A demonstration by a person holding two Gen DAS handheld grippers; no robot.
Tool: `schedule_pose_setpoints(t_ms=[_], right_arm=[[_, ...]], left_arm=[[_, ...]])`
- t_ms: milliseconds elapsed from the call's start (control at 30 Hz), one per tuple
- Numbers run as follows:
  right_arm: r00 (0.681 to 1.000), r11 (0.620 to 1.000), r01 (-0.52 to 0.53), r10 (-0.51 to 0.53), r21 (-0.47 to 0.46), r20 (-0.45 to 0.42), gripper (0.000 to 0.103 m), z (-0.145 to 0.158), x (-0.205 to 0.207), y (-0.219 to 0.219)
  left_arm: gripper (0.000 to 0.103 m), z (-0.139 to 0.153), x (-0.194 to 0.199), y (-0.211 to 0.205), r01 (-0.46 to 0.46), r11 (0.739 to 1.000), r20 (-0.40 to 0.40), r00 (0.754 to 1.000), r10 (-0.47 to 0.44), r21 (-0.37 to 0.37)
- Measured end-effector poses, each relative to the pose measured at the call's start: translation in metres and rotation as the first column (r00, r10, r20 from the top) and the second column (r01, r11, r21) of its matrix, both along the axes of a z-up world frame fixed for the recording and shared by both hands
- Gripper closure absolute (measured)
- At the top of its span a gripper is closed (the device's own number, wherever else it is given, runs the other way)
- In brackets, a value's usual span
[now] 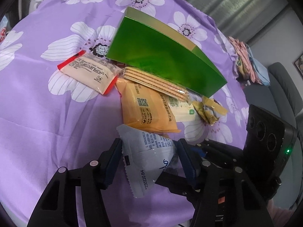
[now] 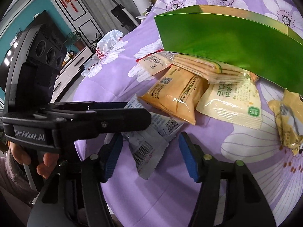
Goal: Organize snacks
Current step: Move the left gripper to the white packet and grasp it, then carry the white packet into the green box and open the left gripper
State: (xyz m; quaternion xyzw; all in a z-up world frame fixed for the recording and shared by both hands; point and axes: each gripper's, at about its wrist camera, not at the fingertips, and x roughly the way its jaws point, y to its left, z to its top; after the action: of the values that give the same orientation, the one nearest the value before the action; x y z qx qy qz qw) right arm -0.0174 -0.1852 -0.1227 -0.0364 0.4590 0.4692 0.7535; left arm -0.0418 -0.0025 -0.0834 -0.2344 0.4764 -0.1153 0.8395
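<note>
A person's left hand-held gripper [image 1: 149, 160] clenches a grey-white snack packet [image 1: 145, 157], both pads pressing its sides, at the near edge of a purple floral cloth [image 1: 47, 113]. Just beyond lie an orange packet [image 1: 147, 111], a clear sleeve of biscuits [image 1: 155, 83], a red-edged cream packet [image 1: 89, 71] to the left and a crumpled yellow wrapper [image 1: 210, 111] to the right, all in front of a green box [image 1: 161, 56].

The right wrist view alone shows the right hand-held gripper [image 2: 150, 155] released, its blue pads [image 2: 186, 155] spread with only the packet's barcoded tail [image 2: 145, 151] between them and touching neither. It also reveals a cream packet with a green logo [image 2: 233, 104], largely hidden in the left view, and fingers [image 2: 47, 162] wrapped round the left gripper's handle.
</note>
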Motion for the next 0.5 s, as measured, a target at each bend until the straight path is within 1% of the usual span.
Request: schedule_pose_setpoints(t_ms=[67, 233, 300, 333, 500], right_arm=[[1.0, 1.0, -0.01, 0.01, -0.003, 0.0, 0.05, -0.0006, -0.0005, 0.0018], [1.0, 1.0, -0.018, 0.018, -0.005, -0.002, 0.056, -0.0021, -0.0004, 0.0052], [1.0, 1.0, -0.018, 0.018, -0.011, 0.001, 0.061, -0.0032, -0.0018, 0.0057], [1.0, 1.0, -0.015, 0.015, -0.01, 0.002, 0.062, -0.0036, -0.0023, 0.0058], [1.0, 1.0, 0.001, 0.0, 0.03, -0.029, 0.067, -0.0043, -0.0039, 0.003]], left_arm=[[0.046, 0.0, -0.0003, 0.0004, -0.005, 1.0, -0.002, 1.0, 0.005, -0.008], [0.048, 0.001, 0.0008, -0.0033, -0.006, 1.0, -0.002, 1.0, 0.006, 0.002], [0.049, 0.0013, 0.001, -0.0037, -0.005, 1.0, -0.001, 1.0, 0.005, 0.006], [0.05, 0.0011, 0.0008, -0.0028, -0.006, 1.0, 0.001, 1.0, 0.006, 0.005], [0.052, 0.0032, -0.001, -0.0025, -0.007, 1.0, 0.006, 1.0, 0.007, 0.005]])
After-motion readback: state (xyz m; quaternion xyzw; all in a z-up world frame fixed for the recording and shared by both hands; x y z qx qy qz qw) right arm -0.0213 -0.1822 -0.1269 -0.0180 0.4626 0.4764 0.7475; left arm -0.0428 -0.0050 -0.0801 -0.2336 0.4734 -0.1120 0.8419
